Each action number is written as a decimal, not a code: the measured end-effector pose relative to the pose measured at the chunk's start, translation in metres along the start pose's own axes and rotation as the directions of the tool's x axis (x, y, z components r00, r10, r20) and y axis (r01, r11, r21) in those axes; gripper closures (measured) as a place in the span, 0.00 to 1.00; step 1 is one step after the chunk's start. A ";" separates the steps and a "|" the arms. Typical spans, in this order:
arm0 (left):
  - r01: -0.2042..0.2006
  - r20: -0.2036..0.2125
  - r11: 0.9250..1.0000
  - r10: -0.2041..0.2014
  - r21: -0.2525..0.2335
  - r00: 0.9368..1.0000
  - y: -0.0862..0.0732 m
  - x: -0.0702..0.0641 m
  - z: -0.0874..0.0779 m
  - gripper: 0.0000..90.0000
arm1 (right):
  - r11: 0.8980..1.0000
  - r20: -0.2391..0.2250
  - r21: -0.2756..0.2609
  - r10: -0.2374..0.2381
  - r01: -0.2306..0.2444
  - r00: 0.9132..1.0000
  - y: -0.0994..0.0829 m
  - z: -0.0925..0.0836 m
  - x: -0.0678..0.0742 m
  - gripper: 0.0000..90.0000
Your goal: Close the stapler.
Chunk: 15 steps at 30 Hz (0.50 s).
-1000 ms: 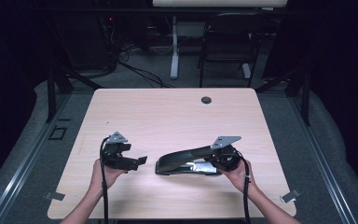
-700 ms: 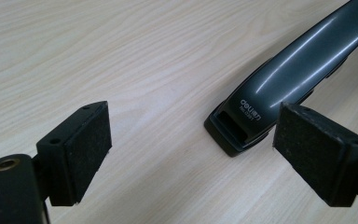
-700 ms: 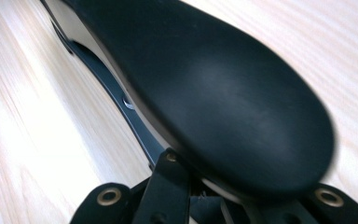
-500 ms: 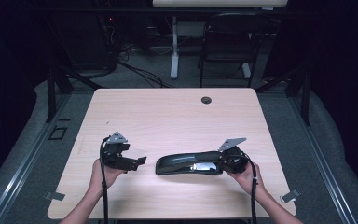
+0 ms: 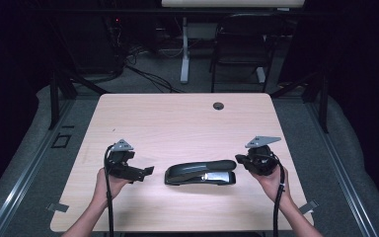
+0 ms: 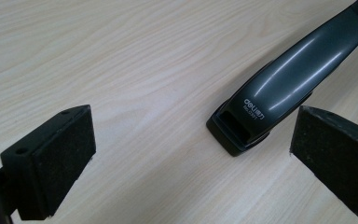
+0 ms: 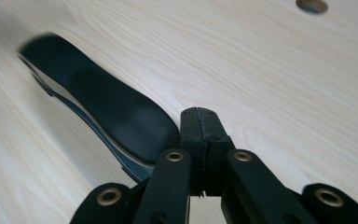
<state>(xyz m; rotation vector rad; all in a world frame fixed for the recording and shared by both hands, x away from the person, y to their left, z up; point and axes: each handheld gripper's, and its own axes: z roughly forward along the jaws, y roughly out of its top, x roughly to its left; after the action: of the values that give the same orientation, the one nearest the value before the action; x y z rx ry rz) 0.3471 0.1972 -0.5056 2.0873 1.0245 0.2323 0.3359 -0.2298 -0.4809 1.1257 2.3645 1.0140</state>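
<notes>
A: Where's the stapler (image 5: 201, 172)?
B: Flat on the desk (image 5: 177, 118), near front edge, btwn both claws.
A: Left claw (image 5: 148, 171)?
B: Jaws just opened wide, nothing btwn them; stapler's nose just ahead, apart.
A: Right claw (image 5: 238, 159)?
B: Clenched on nothing, just beside stapler's other end.

I counted one stapler (image 5: 201, 172) on the tabletop (image 5: 177, 118), black and lying flat, and nothing else loose lay beside it. One round cable hole (image 5: 218, 105) was set in the far edge of the tabletop. I held two grippers, one in each hand: my left gripper (image 5: 145, 172) and my right gripper (image 5: 239, 159). Beyond the tabletop I made out one dark chair (image 5: 239, 47).
</notes>
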 end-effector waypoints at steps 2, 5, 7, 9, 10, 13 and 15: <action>-0.003 0.000 1.000 0.003 0.002 1.000 0.000 0.000 0.000 0.00 | 1.000 -0.023 -0.014 -0.022 0.022 0.999 0.004 -0.004 0.006 1.00; 0.004 0.004 1.000 -0.004 -0.009 1.000 0.000 0.000 0.000 0.00 | 0.998 -0.047 -0.002 -0.062 0.062 0.997 0.008 -0.004 0.016 1.00; 0.005 0.012 1.000 -0.005 -0.016 1.000 0.000 0.000 -0.001 0.00 | 0.997 -0.049 0.020 -0.079 0.080 0.996 0.009 -0.001 0.021 1.00; 0.005 0.013 1.000 -0.005 -0.018 1.000 0.000 0.001 -0.001 0.00 | 0.995 -0.051 0.031 -0.091 0.093 0.995 0.009 0.002 0.023 1.00; 0.008 0.015 1.000 -0.008 -0.016 1.000 0.000 0.002 -0.001 0.00 | 0.995 -0.055 0.036 -0.093 0.095 0.994 0.009 0.002 0.022 1.00; 0.011 0.019 1.000 -0.011 -0.010 1.000 -0.001 0.002 -0.001 0.00 | 0.994 -0.059 0.063 -0.083 0.087 0.995 0.008 0.005 0.021 1.00; 0.009 0.022 1.000 -0.008 -0.010 1.000 0.000 0.002 -0.001 0.00 | 0.992 -0.061 0.095 -0.082 0.088 0.995 0.005 0.011 0.020 1.00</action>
<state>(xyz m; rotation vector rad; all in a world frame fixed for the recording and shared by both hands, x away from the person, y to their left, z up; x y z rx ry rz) 0.3479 0.1992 -0.5060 2.0715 1.0166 0.2091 0.3317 -0.2072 -0.4845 1.0323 2.5084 0.9220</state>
